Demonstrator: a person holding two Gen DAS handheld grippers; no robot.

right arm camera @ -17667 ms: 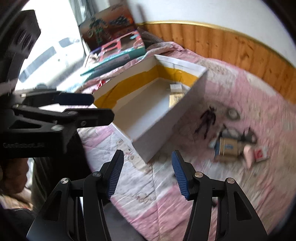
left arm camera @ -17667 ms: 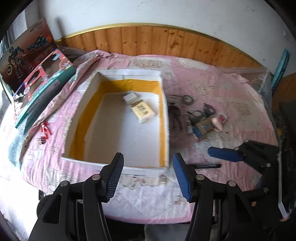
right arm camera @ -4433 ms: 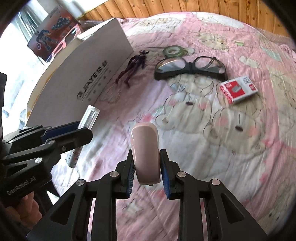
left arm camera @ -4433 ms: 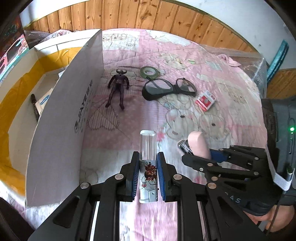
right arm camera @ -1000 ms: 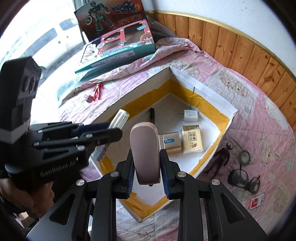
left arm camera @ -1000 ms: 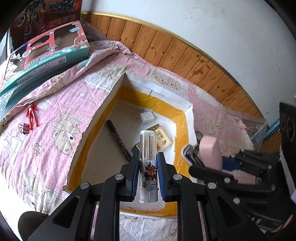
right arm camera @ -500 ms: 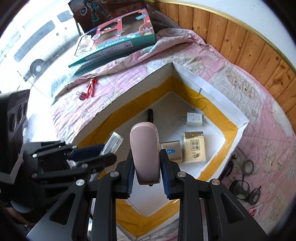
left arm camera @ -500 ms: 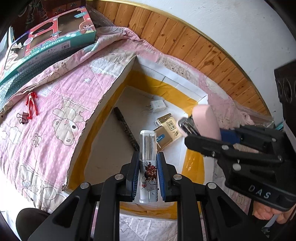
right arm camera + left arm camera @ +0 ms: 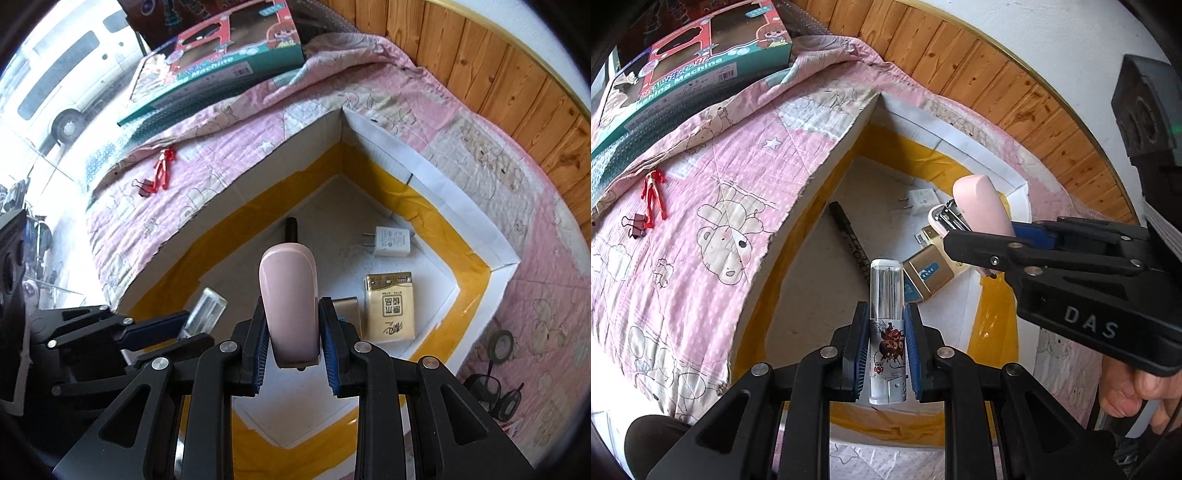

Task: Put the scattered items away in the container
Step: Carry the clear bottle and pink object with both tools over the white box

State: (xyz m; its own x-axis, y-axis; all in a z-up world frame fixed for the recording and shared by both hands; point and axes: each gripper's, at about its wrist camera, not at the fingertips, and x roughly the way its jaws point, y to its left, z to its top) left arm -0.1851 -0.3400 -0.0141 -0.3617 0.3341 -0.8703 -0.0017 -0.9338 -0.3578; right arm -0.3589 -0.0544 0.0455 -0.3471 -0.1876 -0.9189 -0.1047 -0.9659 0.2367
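Pink quilt (image 9: 701, 206) under me, white box (image 9: 436, 184) below both tongs. Left tongs (image 9: 886, 347) clamp clear tube (image 9: 886, 295); right tongs (image 9: 291, 339) clamp pink stapler (image 9: 290, 295), both above box. Inside already: pen (image 9: 849, 240), charger (image 9: 391, 242), tissue pack (image 9: 389, 310). Right of me outside, glasses (image 9: 491, 391) and tape roll (image 9: 500, 345) wait.

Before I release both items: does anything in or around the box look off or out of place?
Nothing is damaged or spilled. The box already holds a pen, a charger, a tissue pack and a small gold box, all lying flat. Only the red figure and binder clip sit stray on the quilt beside it.
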